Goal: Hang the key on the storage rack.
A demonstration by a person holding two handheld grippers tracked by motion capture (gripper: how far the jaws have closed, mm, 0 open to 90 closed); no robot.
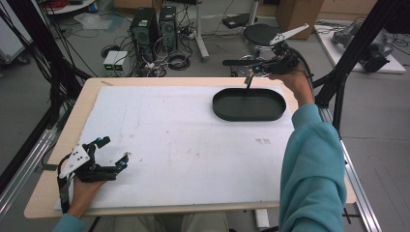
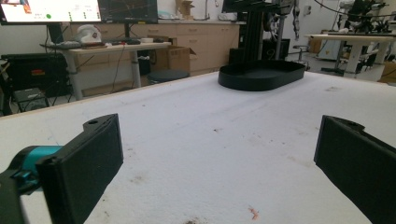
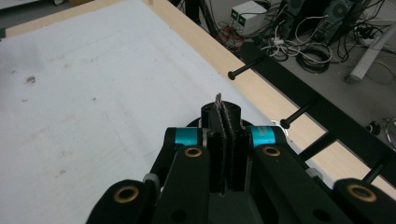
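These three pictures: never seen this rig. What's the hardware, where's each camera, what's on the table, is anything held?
There is no robot here. A person holds a hand-held gripper in each hand.

The high view looks down from above the person's side. The left gripper rests near the table's front left corner, jaws wide apart and empty. The right gripper is raised over the black tray at the far right.

The other two pictures come from cameras riding on the grippers, looking along their jaws. In the right gripper view the jaws are closed on a thin metal piece; I cannot tell what it is.

On the white mat lies the tray, which looks empty.
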